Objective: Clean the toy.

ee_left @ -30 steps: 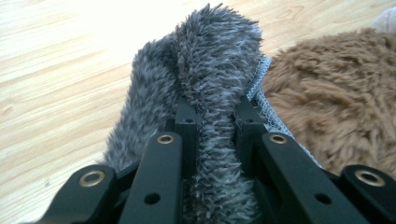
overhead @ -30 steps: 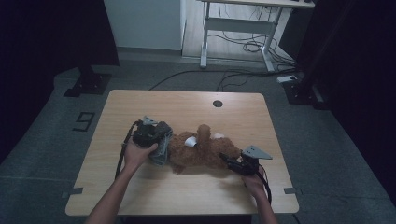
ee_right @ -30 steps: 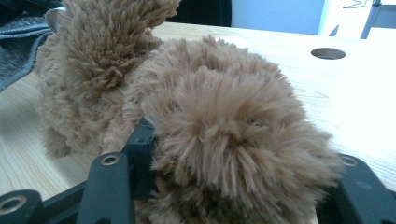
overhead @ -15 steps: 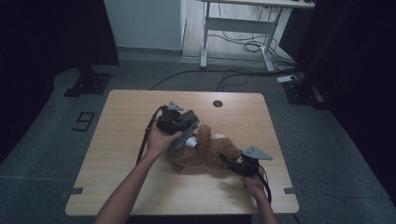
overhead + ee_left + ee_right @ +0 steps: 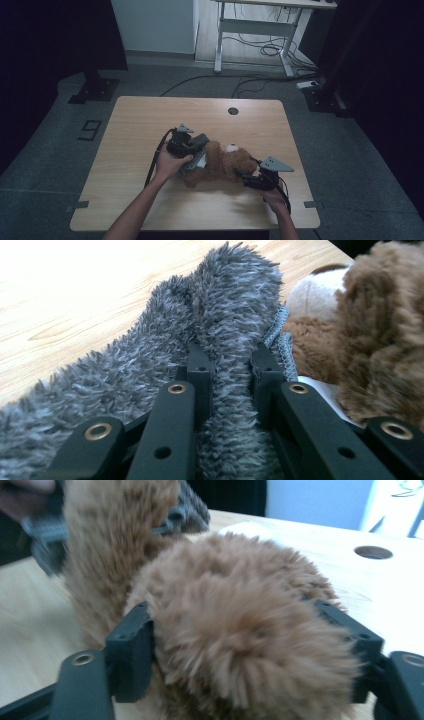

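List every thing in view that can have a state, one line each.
left gripper: shut on the grey fuzzy cloth.
grey fuzzy cloth: pinched in a fold, lying against the brown plush toy.
right gripper: jaws have just been opening, the toy's limb between them, pads touching its fur.
brown plush toy: lying on the wooden table.

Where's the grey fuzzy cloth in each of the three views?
High view: the grey fuzzy cloth sits mid-table, beside the brown plush bear.
Left gripper view: centre, pinched between the black jaws.
Right gripper view: top edge, behind the bear.
Shared landmark: the bear.
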{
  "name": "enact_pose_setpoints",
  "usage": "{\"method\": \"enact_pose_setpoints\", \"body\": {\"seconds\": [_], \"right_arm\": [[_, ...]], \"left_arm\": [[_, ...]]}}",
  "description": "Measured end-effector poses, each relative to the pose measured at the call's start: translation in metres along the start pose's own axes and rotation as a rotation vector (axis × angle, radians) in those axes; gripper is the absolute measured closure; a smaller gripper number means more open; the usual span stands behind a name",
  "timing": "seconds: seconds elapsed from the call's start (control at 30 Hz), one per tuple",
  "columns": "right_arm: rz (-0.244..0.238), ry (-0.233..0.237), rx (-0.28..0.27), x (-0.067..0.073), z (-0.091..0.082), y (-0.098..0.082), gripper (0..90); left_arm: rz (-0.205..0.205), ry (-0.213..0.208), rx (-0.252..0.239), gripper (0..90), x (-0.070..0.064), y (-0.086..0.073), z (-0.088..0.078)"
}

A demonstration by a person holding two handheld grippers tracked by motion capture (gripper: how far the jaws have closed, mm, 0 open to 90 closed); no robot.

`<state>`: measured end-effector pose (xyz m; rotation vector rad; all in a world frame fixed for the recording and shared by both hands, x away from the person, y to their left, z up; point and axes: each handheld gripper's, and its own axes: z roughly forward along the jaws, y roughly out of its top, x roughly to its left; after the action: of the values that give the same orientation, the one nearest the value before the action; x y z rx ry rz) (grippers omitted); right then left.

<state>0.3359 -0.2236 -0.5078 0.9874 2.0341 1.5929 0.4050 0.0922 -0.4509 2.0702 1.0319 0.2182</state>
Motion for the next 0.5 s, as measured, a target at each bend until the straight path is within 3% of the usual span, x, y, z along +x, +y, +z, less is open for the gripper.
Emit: {"method": "enact_pose_setpoints", "body": {"seconds": [0.13,0.27,0.37,0.5], "right_arm": [[0.067,0.024,-0.028,-0.004,-0.011,0.012,21.6],[0.133,0.035,-0.065,-0.006,-0.020,0.024,16.4],[0.131,0.034,-0.030,-0.003,-0.019,0.028,12.9],[0.112,0.049,0.080,0.005,-0.004,0.021,4.9]], "left_arm": [[0.001,-0.005,-0.022,75.9,-0.001,-0.010,-0.007],[0.035,0.007,-0.040,76.0,-0.010,-0.019,-0.014],[0.062,0.017,-0.047,76.0,-0.015,-0.027,-0.019],[0.076,0.017,-0.052,76.0,-0.021,-0.041,-0.028]]}}
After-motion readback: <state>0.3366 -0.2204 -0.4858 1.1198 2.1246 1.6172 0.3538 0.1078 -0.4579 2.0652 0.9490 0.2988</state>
